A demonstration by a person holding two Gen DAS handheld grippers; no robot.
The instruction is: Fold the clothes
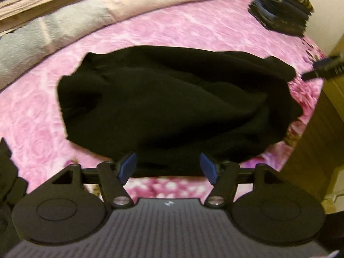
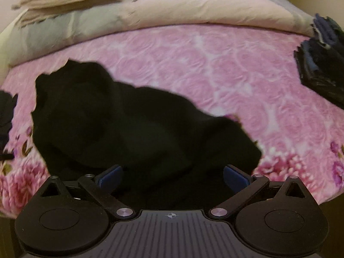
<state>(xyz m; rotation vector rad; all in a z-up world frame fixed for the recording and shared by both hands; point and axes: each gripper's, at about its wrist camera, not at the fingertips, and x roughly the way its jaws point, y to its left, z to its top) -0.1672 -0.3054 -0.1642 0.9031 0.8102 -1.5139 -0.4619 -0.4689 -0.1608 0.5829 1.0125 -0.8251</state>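
A black garment (image 1: 172, 103) lies crumpled on the pink flowered bedspread (image 1: 172, 32). My left gripper (image 1: 168, 165) is open, its blue pads (image 1: 126, 165) apart at the garment's near edge, holding nothing. In the right wrist view the same garment (image 2: 118, 129) lies at centre left on the bedspread (image 2: 236, 75). My right gripper (image 2: 172, 177) is open wide over the garment's near edge, blue pads (image 2: 235, 177) apart. The right gripper also shows in the left wrist view (image 1: 322, 68) at the far right edge.
A stack of folded dark clothes (image 1: 281, 10) sits at the far right of the bed, also in the right wrist view (image 2: 322, 64). Folded bedding and pillows (image 1: 53, 21) lie along the far side. A wooden bed edge (image 1: 318, 139) is at the right.
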